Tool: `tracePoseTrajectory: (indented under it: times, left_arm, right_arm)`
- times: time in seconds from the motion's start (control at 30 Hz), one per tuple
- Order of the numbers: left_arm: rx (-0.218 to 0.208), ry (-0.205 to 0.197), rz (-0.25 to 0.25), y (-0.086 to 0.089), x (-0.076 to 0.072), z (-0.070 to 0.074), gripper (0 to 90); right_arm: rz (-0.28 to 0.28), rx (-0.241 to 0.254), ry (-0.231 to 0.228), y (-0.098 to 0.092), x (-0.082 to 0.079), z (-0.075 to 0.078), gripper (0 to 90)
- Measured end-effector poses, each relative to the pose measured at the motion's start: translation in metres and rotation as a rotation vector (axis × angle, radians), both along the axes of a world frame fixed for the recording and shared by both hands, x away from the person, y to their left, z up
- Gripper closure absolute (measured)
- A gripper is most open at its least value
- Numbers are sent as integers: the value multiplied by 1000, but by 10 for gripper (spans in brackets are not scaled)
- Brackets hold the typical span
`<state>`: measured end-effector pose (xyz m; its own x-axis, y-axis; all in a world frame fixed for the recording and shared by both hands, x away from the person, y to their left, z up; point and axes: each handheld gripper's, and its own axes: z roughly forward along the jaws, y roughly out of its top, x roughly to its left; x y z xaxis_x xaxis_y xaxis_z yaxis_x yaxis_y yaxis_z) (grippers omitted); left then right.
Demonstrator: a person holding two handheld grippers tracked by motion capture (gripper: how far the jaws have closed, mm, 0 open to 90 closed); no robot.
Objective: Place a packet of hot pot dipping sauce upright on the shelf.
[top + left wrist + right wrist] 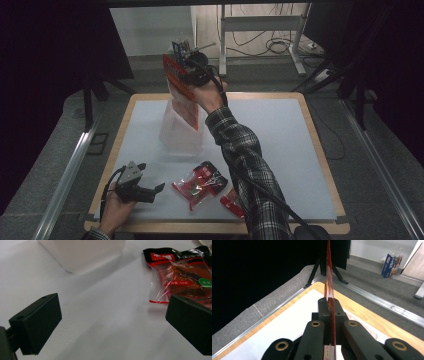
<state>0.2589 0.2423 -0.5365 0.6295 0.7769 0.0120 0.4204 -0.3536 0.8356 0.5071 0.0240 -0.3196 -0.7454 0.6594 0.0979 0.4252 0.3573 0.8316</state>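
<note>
My right gripper [186, 75] is raised over the far middle of the table, shut on a red snack packet [189, 115]. The packet hangs down over a translucent white container [175, 135]. In the right gripper view the packet [328, 277] shows edge-on, pinched between the closed jaws of the right gripper [329, 305]. My left gripper [151, 176] rests low at the front left, open, with nothing between its pads [37, 322]. Two more red packets lie at the front: a larger one [200, 184] [185, 277] and a smaller one [232, 202].
The white mat [280, 145] covers a wooden table [320, 145]. The container [82, 252] stands just beyond my left gripper [112, 322]. Dark curtains flank both sides, and a desk frame with cables [260, 30] stands behind the table.
</note>
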Motion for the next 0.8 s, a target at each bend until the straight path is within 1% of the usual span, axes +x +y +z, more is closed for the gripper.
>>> tracePoseTrajectory:
  times: [0.03,0.07,0.1,0.17,0.2,0.27,0.3,0.33,0.43,0.47,0.53,0.57,0.6,0.63,0.67,0.73,0.77,0.8]
  left_arm:
    - [0,0,0,0,0,0,3]
    - [7,0,4,0,0,0,4]
    - [9,-2,5,0,0,0,4]
    - [6,-7,10,1,0,0,2]
    - [2,-8,12,2,1,0,2]
    - [-14,-3,20,3,1,0,3]
    - [-15,-4,22,4,1,0,3]
    - [-14,-3,23,4,2,0,3]
    - [-13,-4,23,4,1,0,3]
    - [-12,-2,22,4,1,0,2]
    - [-11,4,22,3,1,0,2]
    - [-14,8,21,4,2,0,2]
    - [-19,13,20,4,2,0,2]
    - [-19,13,20,4,2,0,2]
    - [-28,15,22,4,2,-1,2]
    - [-33,20,21,4,2,-1,2]
    - [-33,21,22,4,2,-1,2]
    - [-32,23,23,4,2,-1,1]
  right_arm:
    - [0,0,0,0,0,0,885]
    - [-4,-1,13,0,2,-7,885]
    - [-4,-1,13,0,2,-7,885]
    - [-7,-7,22,-1,5,-17,885]
    - [-7,-7,22,-1,5,-17,885]
    - [-1,23,33,-3,7,-22,884]
    - [-1,23,33,-3,7,-22,884]
    - [1,7,23,-2,8,-24,884]
    - [0,4,27,-3,9,-26,884]
    - [-12,-18,29,-3,11,-32,883]
    - [-25,-38,36,-3,12,-38,883]
    - [-29,-40,40,-4,13,-42,883]
    - [-30,-29,45,-5,14,-44,884]
    - [-30,-29,45,-5,14,-44,884]
    - [-37,-14,48,-7,16,-45,883]
    - [-47,-17,52,-9,18,-45,883]
    - [-71,-56,42,-11,19,-45,878]
    - [-86,-80,34,-12,21,-46,872]
